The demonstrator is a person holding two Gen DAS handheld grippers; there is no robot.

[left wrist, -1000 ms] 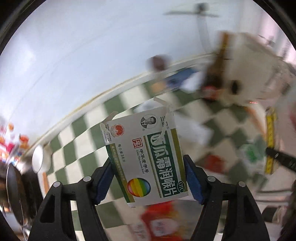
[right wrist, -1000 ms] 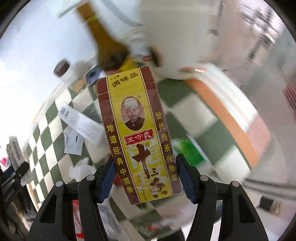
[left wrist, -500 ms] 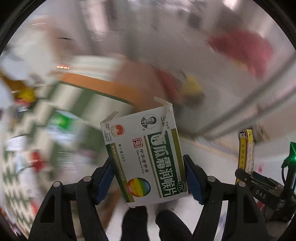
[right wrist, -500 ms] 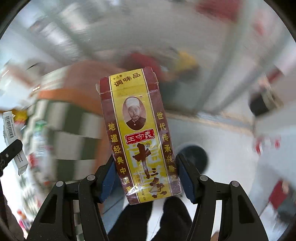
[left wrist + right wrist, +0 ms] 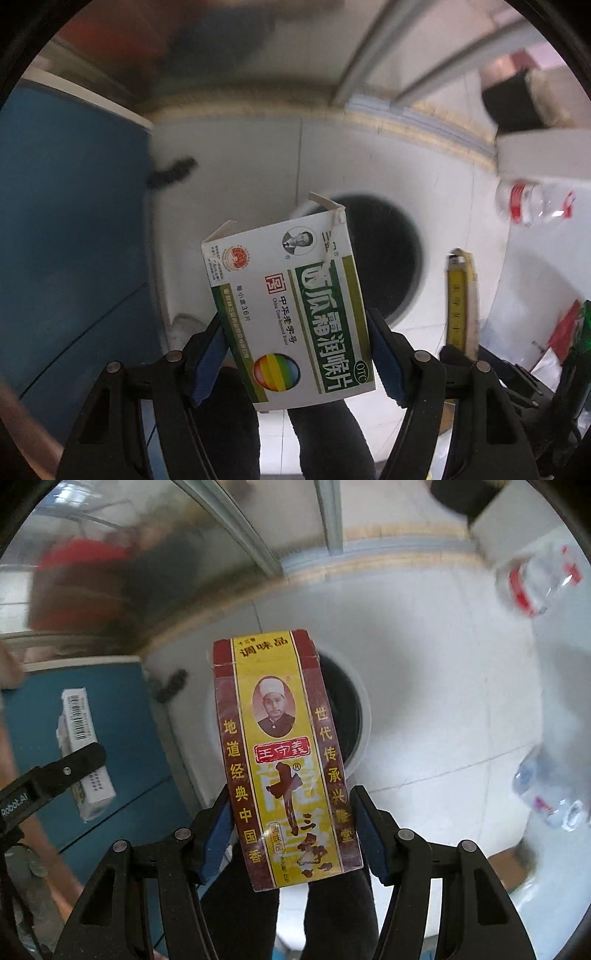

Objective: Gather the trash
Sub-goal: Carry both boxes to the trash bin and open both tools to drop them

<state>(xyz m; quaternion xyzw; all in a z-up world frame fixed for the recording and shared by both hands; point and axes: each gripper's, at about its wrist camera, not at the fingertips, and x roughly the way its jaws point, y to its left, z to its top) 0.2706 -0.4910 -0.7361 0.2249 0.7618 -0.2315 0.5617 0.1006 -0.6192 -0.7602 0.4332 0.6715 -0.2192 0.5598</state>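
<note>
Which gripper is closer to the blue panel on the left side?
Left. The left gripper, gripping the green-and-white box, hangs beside the blue panel; the right gripper, gripping the yellow spice box, is farther off, toward the dark round bin.

Medicine box before bin; panel left, bottles right.

1. Your white-and-green torn cardboard medicine box reads "OTC", "China Time-honored Brand";
2. your yellow-and-maroon cardboard seasoning box reads "调味品", "王守义";
3. your black gripper finger reads "Robot.AI".
</note>
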